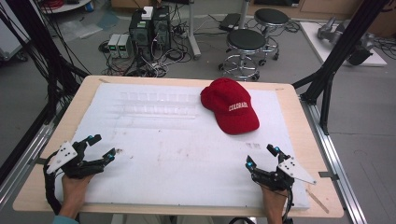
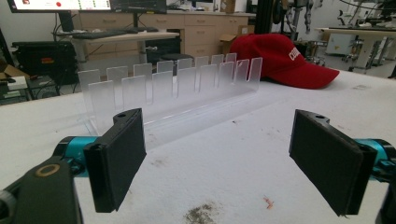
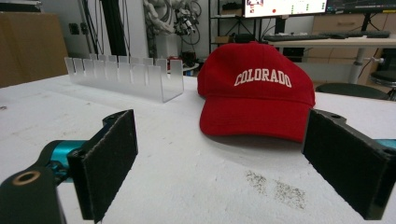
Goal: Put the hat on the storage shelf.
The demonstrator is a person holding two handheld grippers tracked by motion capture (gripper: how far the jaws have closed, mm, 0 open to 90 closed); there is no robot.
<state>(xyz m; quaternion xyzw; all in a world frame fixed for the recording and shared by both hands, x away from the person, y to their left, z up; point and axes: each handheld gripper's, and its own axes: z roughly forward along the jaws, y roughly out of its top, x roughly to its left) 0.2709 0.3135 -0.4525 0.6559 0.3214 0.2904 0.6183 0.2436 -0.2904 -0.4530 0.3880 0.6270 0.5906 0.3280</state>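
The red cap [image 1: 230,111] is lying untouched at the far right of the white mat [image 1: 168,149], beside the clear rack [image 1: 159,105], while both grippers, left [image 1: 102,147] and right [image 1: 261,156], are waiting open-jawed and empty near the front edge, so the work appears not yet begun.

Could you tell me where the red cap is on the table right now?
In the high view, the red cap lies at the far right of the white mat, just right of the clear slotted rack.

Clear slotted rack [image 2: 173,93] beside red cap [image 2: 282,60]
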